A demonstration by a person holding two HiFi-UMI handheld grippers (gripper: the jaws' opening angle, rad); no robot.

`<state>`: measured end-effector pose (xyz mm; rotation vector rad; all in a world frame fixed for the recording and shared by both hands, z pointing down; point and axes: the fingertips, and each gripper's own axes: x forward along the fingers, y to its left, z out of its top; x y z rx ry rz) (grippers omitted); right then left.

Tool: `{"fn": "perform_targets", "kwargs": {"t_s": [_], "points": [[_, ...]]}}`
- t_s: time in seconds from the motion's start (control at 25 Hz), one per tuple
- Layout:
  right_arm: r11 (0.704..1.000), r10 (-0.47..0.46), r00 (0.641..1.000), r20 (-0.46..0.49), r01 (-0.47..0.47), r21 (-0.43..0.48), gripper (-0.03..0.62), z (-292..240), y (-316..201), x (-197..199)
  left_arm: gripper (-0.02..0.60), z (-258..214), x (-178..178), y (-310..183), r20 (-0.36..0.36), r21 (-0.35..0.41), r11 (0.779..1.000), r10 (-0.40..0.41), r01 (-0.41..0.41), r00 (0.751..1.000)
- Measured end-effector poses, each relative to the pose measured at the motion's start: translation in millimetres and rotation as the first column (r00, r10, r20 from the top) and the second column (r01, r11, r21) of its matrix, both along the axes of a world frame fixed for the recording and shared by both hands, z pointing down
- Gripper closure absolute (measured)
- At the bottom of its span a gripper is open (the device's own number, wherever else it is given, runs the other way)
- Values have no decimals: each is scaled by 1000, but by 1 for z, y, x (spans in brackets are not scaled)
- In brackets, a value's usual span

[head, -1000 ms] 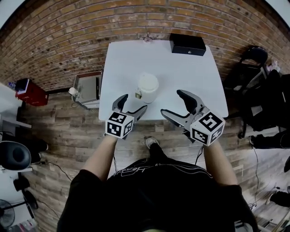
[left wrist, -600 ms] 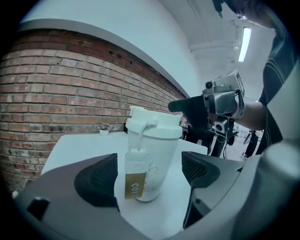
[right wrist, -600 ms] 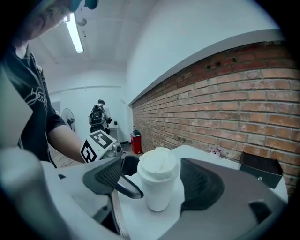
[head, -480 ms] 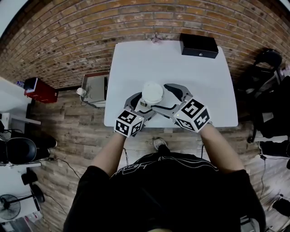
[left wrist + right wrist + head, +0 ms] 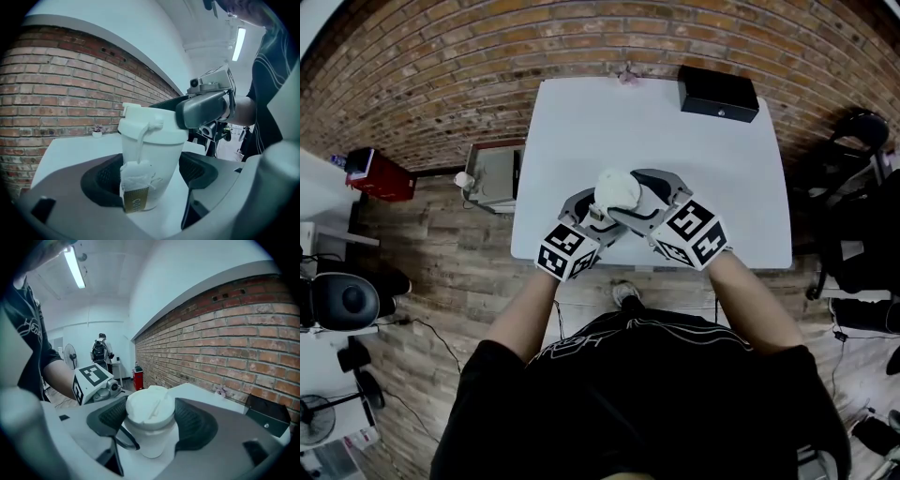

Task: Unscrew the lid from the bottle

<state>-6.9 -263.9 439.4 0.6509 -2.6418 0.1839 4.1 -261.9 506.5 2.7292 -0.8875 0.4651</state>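
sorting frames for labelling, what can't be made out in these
- Left gripper view: print on the tag hanging on the bottle is too blurred to read.
- Gripper views: the jaws have just been closing, left hand-held gripper round the bottle, right hand-held gripper round the lid; whether the pads press yet cannot be told.
- Head view: the bottle's body is hidden under its lid and both hand-held grippers.

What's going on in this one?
A person works two handheld grippers on a white bottle standing on the white table. The left gripper straddles the bottle's body; its jaws have just been closing, but do not grip it yet. The right gripper has just been closing around the lid, and its pads seem to touch the rim. The lid is still on.
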Motion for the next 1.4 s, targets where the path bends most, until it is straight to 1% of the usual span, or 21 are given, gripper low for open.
{"fn": "perform_targets", "kwargs": {"t_s": [0.2, 0.32, 0.48, 0.6, 0.72, 0.8, 0.92, 1.04, 1.12, 1.16, 1.2, 1.28, 1.36, 1.4], "points": [[1000, -15, 1000, 19, 15, 4, 281, 0, -1, 2, 193, 0, 1, 0, -3, -6, 1000, 10, -10, 1000], [999, -49, 999, 22, 49, -7, 279, 0, -1, 2, 193, 0, 1, 0, -4, -13, 1000, 19, -19, 1000], [989, -147, 989, 7, 147, -15, 275, 1, 0, 1, 193, 0, 1, 1, -6, -23, 999, 33, -33, 999], [967, -253, 967, -8, 253, -21, 275, 0, 1, -1, 193, 0, 1, 2, -12, -25, 999, 31, -31, 999], [923, -384, 923, -24, 383, -24, 275, 1, 3, -1, 193, 0, 1, 2, -11, -27, 999, 33, -33, 999], [878, -478, 877, -46, 478, -27, 275, 1, 5, -2, 193, 0, 1, 4, -9, -30, 999, 35, -35, 999], [788, -615, 783, -95, 614, -44, 275, 1, 6, -4, 193, -1, 0, 3, -13, -26, 999, 33, -33, 999], [693, -720, 680, -143, 714, -95, 275, 3, 8, -4, 193, 0, 1, 2, -12, -28, 999, 38, -39, 999], [644, -763, 624, -168, 755, -123, 275, 3, 10, -4, 193, 0, 1, 3, -15, -25, 999, 37, -37, 999], [627, -777, 603, -180, 768, -131, 275, 4, 10, -4, 193, 0, 1, 3, -19, -21, 999, 34, -34, 999], [615, -786, 589, -191, 777, -135, 275, 4, 11, -4, 193, 0, 1, 4, -24, -16, 999, 30, -31, 999], [607, -791, 576, -207, 783, -136, 273, 4, 11, -4, 193, 0, 1, 3, -31, -7, 1000, 27, -28, 999], [615, -784, 584, -211, 777, -135, 273, 4, 11, -5, 193, 0, 0, 3, -33, -7, 1000, 28, -29, 999], [626, -775, 595, -212, 768, -134, 273, 3, 11, -6, 193, 0, 0, 3, -35, -8, 1000, 28, -28, 999]]}}
